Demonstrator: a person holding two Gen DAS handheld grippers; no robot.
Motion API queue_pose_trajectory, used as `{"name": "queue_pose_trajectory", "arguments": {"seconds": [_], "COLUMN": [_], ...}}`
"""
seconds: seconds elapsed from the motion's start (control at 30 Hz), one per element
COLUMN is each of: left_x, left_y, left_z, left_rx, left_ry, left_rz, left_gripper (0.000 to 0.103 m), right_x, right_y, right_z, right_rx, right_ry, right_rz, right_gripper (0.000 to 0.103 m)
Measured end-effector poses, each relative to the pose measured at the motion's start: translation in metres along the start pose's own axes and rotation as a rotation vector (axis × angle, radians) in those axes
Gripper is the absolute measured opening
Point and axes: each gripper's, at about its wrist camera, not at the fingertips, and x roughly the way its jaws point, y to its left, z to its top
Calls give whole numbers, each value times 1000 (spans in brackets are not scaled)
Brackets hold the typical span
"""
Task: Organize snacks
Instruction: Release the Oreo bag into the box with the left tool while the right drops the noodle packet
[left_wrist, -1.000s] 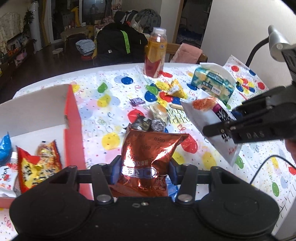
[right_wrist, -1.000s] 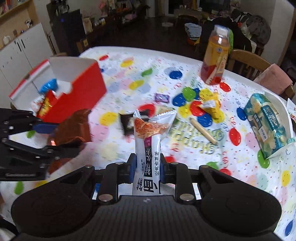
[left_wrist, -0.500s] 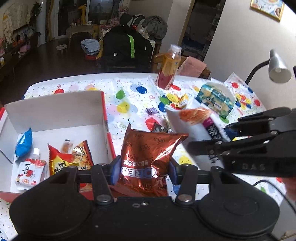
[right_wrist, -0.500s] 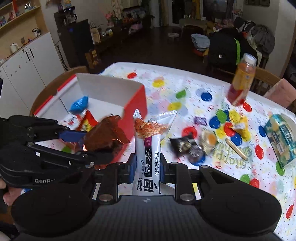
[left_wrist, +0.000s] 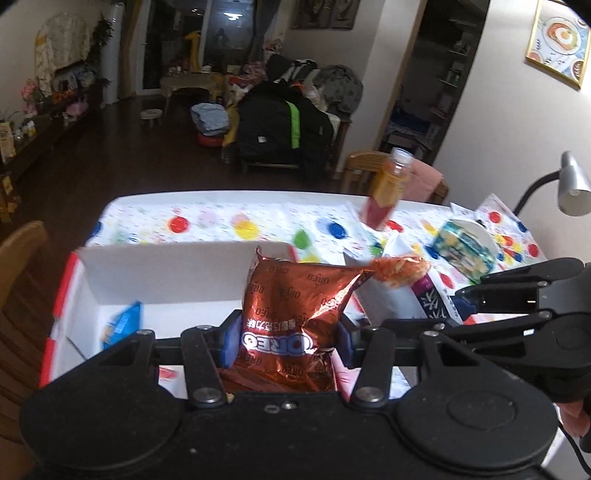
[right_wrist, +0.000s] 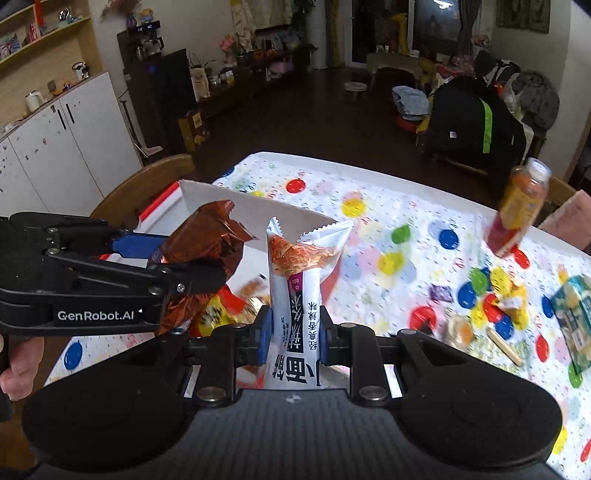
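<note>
While left hand-held gripper (left_wrist: 288, 338) pinches Oreo bag (left_wrist: 291, 306), right hand-held gripper (right_wrist: 291, 338) clamps white snack packet (right_wrist: 299, 291).

Both claws are held side by side, the left claw (left_wrist: 287, 338) and right claw (right_wrist: 292, 334) each clamped tight on a packet.

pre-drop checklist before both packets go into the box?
1. Left gripper shut on the Oreo bag: ok.
2. Right gripper shut on the white packet: ok.
3. Oreo bag over the box: ok.
4. White packet past the box wall: cannot tell.
5. Bare floor left in the box: ok, beside the blue packet.
6. Grippers apart from each other: close, contact cannot tell.
</note>
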Motion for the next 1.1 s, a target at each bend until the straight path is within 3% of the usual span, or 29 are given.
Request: {"name": "queue_pose_trajectory", "arguments": {"seconds": [0.47,0.8,1.1], "left_x": [35,72,98], "left_y": [80,94,91], "left_z": [9,-2,-17], "left_rx": [17,144,226], "left_ry": [60,133,212], "left_rz": [176,226,212], "left_gripper": [48,48,48], "right_x": [94,149,164], "right_y": [35,48,43], "right_z": [43,55,47], "right_rx": [-52,-110,-103], "right_ry": [65,140,176], "right_rz": [-55,-60,-48], "right_gripper": [24,24,24]}}
